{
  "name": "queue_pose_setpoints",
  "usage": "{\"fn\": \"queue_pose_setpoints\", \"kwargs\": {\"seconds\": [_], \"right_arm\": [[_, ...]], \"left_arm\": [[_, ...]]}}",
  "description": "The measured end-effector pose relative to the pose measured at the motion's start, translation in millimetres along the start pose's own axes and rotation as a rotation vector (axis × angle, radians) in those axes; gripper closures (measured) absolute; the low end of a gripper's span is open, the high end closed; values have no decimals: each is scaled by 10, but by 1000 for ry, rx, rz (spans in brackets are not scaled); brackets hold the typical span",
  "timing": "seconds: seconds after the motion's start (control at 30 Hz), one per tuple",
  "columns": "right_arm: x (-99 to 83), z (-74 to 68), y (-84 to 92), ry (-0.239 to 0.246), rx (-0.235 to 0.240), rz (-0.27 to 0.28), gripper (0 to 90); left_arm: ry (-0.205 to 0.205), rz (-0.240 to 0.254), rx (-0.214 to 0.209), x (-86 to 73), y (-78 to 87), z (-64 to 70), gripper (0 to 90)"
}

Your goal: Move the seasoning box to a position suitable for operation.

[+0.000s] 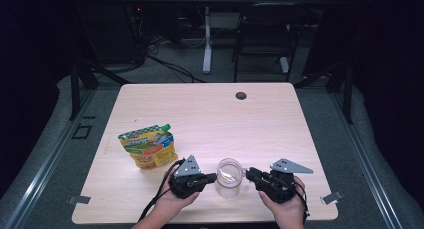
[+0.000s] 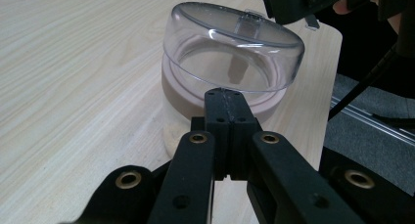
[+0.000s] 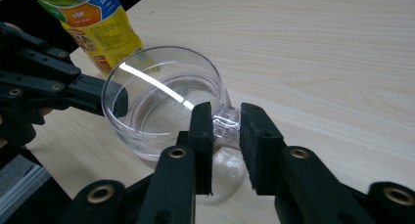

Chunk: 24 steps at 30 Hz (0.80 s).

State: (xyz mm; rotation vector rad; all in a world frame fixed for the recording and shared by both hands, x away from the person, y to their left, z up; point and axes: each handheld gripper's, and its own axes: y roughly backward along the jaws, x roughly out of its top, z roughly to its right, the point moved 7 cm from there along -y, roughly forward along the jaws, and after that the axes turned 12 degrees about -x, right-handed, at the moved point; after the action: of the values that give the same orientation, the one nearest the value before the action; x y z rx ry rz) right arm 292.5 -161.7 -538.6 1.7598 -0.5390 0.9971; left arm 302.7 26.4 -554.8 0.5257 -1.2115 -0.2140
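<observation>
A clear glass mug (image 1: 229, 177) stands near the front edge of the wooden table (image 1: 210, 114). My left gripper (image 1: 212, 177) lies level at the mug's left side. Its jaws are shut with nothing between them, and in the left gripper view its tip (image 2: 222, 94) rests against the mug's wall (image 2: 230, 48). My right gripper (image 1: 250, 173) comes in from the mug's right. In the right gripper view (image 3: 226, 111) its pads stand on either side of the mug's handle (image 3: 227, 122), slightly apart and not pressing it.
A yellow and green spouted pouch (image 1: 149, 146) lies to the left of the mug, and its yellow side (image 3: 88, 23) appears behind the mug. A cable hole (image 1: 241, 95) sits at the table's far edge. Beyond the table stand a dark chair (image 1: 265, 34) and a desk leg (image 1: 207, 39).
</observation>
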Motion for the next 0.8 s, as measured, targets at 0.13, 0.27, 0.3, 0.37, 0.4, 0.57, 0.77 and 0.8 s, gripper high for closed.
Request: {"fn": "queue_pose_setpoints", "kwargs": {"seconds": [0.13,0.27,0.3,0.37,0.4,0.57,0.77,0.8], "right_arm": [[-31,-5,22,13,-1,-1,696],[-54,-16,59,68,-14,17,613],[-54,-22,64,81,-21,24,592],[-59,-36,71,100,-23,23,554],[-76,-55,72,114,-21,17,528],[-111,-112,64,177,-25,13,483],[-131,-162,67,222,-30,5,460],[-133,-169,63,223,-28,6,452]], "left_arm": [[-7,-1,6,42,-4,6,900],[-11,8,-4,78,-10,14,900],[-9,9,-4,84,-12,17,900],[-15,5,-4,92,-7,14,900],[-16,9,-6,97,-8,14,900],[-12,11,-8,123,0,14,900],[-16,9,-6,144,1,24,900],[-17,10,-6,149,5,25,900]]}}
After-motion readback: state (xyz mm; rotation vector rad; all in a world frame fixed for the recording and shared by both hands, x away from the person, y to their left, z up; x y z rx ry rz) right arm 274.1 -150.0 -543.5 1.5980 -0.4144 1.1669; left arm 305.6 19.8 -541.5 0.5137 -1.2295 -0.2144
